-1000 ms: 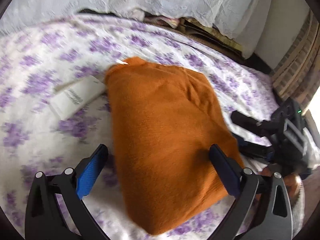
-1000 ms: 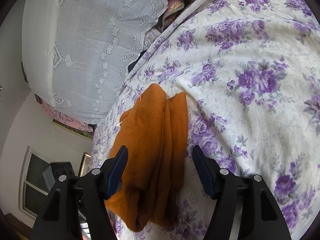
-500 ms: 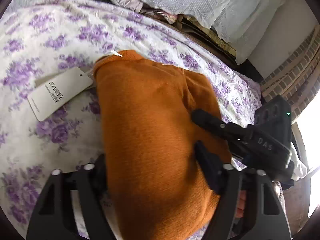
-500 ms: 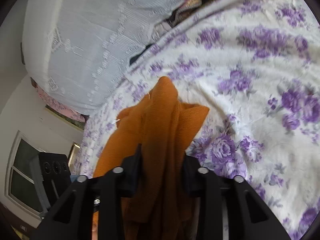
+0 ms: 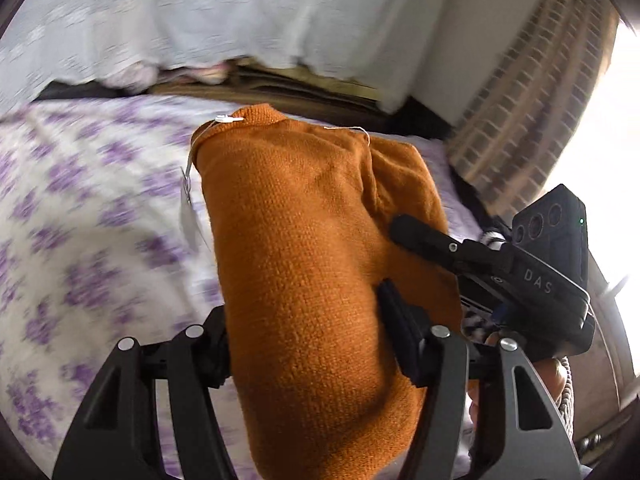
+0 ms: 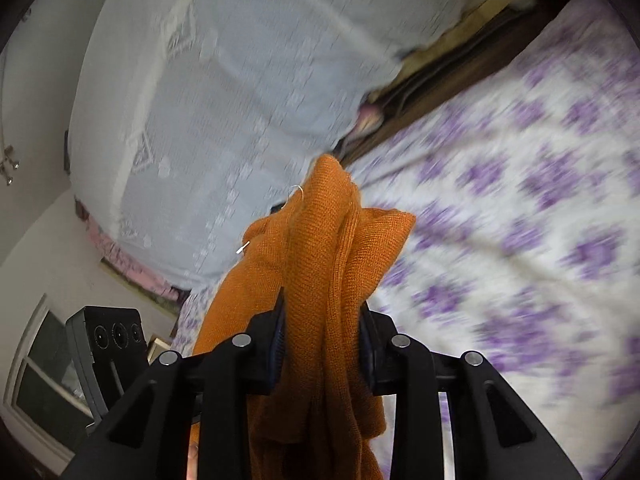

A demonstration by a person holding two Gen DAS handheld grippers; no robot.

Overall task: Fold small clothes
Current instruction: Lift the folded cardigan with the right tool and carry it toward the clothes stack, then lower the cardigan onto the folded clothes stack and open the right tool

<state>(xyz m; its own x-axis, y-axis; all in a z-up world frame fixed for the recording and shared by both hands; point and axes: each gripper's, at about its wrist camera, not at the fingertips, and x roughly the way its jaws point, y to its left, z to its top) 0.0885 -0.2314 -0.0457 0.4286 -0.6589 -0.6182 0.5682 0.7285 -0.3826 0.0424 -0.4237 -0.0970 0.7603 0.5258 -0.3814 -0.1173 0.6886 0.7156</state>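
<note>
A folded orange knit garment (image 5: 304,240) is held up off the purple-flowered bedsheet (image 5: 80,216). My left gripper (image 5: 308,332) is shut on its near end, with the cloth bulging between the fingers. My right gripper (image 6: 322,332) is shut on the garment's (image 6: 324,264) other side, which hangs bunched between its pads. The right gripper's finger (image 5: 424,236) shows pressed against the cloth in the left wrist view. A white price tag (image 5: 187,208) dangles from the garment's far corner.
A white lace cover (image 5: 224,12) hangs over furniture behind the bed. A brick wall (image 5: 532,96) and a bright window stand at the right. The left gripper's body (image 6: 108,344) shows at the lower left of the right wrist view.
Both grippers closed on the garment and lifted it off the sheet. The price tag, which lay flat on the bed, now hangs from the garment.
</note>
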